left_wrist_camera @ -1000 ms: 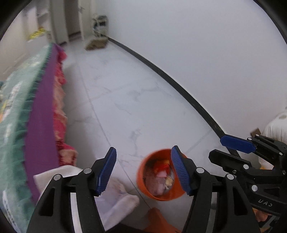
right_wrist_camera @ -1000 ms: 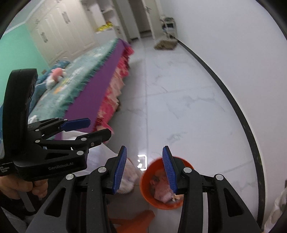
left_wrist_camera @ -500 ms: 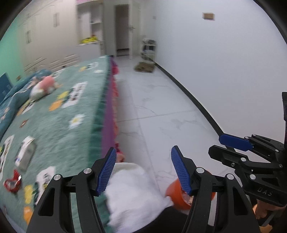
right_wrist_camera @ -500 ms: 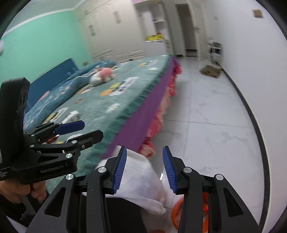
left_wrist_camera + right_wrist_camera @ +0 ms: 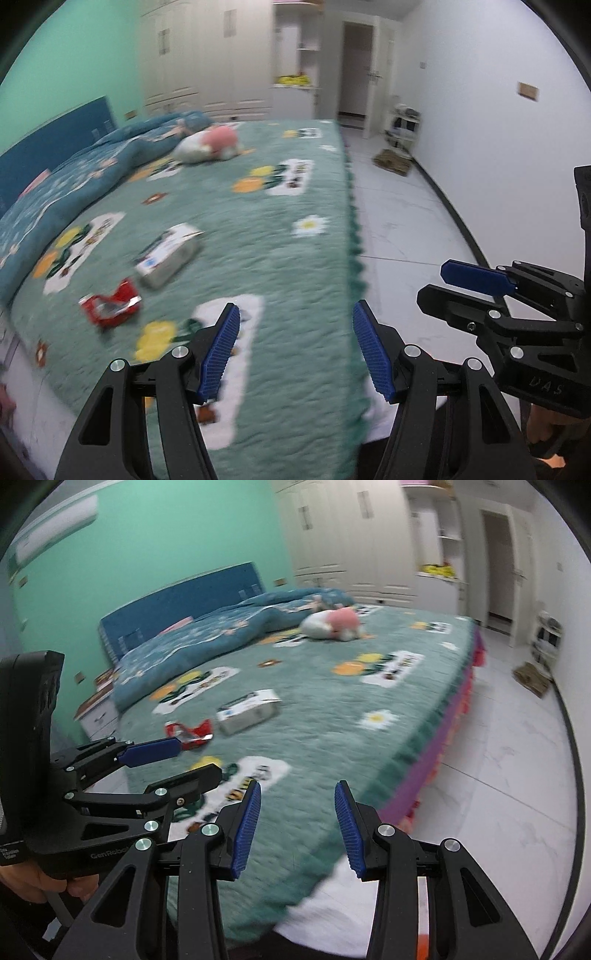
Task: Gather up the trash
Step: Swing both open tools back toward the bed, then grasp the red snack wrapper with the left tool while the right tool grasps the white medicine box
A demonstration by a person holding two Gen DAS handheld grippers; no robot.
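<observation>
Both grippers, left (image 5: 295, 350) and right (image 5: 297, 827), hang over the bed (image 5: 295, 258), fingers apart and empty. Red wrapper (image 5: 110, 306) and box (image 5: 168, 256) lie close together, well ahead. Risk: flat crinkly wrapper on plush cover; fingers may pinch blanket or nudge the box.

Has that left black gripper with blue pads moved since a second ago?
Yes. The left gripper swung up from the floor; its view now faces the green bedspread.

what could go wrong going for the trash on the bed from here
The red wrapper is thin and lies flat on the fuzzy green bedspread, so the left gripper may pinch fabric along with it. The white box beside it looks wide, and jaws that are only partly open could knock it away.
</observation>
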